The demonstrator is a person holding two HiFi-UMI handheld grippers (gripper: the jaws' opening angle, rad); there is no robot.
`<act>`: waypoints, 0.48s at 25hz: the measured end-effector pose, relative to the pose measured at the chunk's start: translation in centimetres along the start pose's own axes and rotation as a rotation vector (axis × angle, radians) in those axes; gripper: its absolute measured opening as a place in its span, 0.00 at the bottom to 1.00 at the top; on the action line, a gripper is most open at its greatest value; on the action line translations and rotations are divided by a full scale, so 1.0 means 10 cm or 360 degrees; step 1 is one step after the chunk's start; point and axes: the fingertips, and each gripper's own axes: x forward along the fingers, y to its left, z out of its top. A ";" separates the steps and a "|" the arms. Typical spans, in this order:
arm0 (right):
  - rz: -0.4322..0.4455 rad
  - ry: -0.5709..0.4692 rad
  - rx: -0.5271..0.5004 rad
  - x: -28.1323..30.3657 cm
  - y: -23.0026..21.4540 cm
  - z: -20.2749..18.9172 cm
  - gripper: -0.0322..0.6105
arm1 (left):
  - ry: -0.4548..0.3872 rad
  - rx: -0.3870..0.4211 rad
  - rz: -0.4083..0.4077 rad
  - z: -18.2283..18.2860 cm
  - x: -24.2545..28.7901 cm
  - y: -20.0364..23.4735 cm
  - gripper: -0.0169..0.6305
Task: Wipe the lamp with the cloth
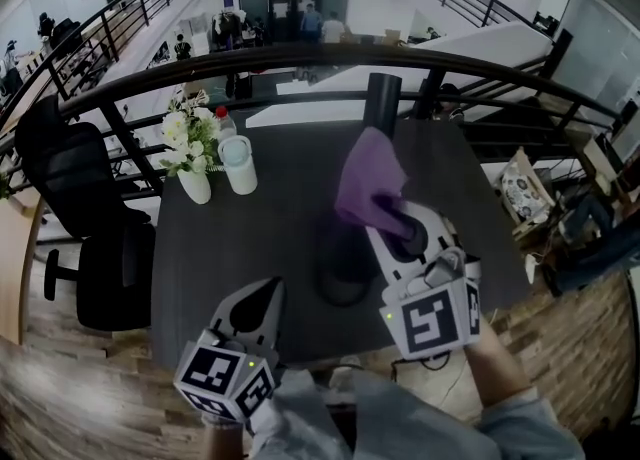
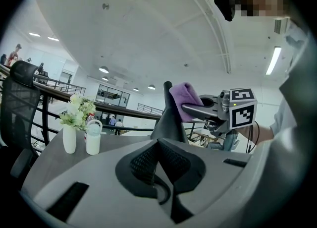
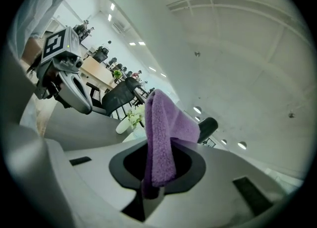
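Saw a black lamp [image 1: 384,96] standing upright near the middle of a dark table [image 1: 270,218]: wide round base, a stem narrowing as it rose, and a short cylindrical head at the top. Made out the same lamp [image 2: 167,118] in the left gripper view as a dark cone-like column. Saw a purple cloth [image 1: 370,183], soft and fleecy, folded over and pinched at its lower end in the closed jaws of the right gripper [image 1: 392,223], with the free part bunched loosely above. Found the cloth [image 2: 186,99] raised to the upper stem, right against it or just beside it; could not tell which. Noted the cloth [image 3: 161,138] draping forward, the lamp head [image 3: 208,128] just behind.
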 end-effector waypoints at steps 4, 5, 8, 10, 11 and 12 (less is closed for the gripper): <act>-0.0164 -0.0008 -0.0058 0.05 -0.30 0.09 0.13 | -0.0008 0.0004 -0.0004 0.03 -0.01 0.00 0.05; -0.0197 -0.0011 -0.0081 0.08 -0.38 0.12 0.13 | -0.0009 0.0003 -0.0004 0.03 -0.02 0.00 0.05; -0.0269 0.0003 -0.0207 0.19 -0.60 0.21 0.13 | -0.0023 0.0001 0.0004 0.03 -0.04 0.02 0.05; -0.0285 0.0027 -0.0342 0.26 -0.67 0.28 0.13 | -0.0029 -0.0006 0.0007 0.04 -0.07 0.01 0.05; -0.0278 0.0034 -0.0400 0.29 -0.69 0.31 0.13 | -0.0032 -0.0009 0.0008 0.04 -0.08 0.01 0.05; -0.0262 0.0037 -0.0439 0.32 -0.68 0.34 0.13 | -0.0035 -0.0010 0.0011 0.04 -0.09 0.02 0.05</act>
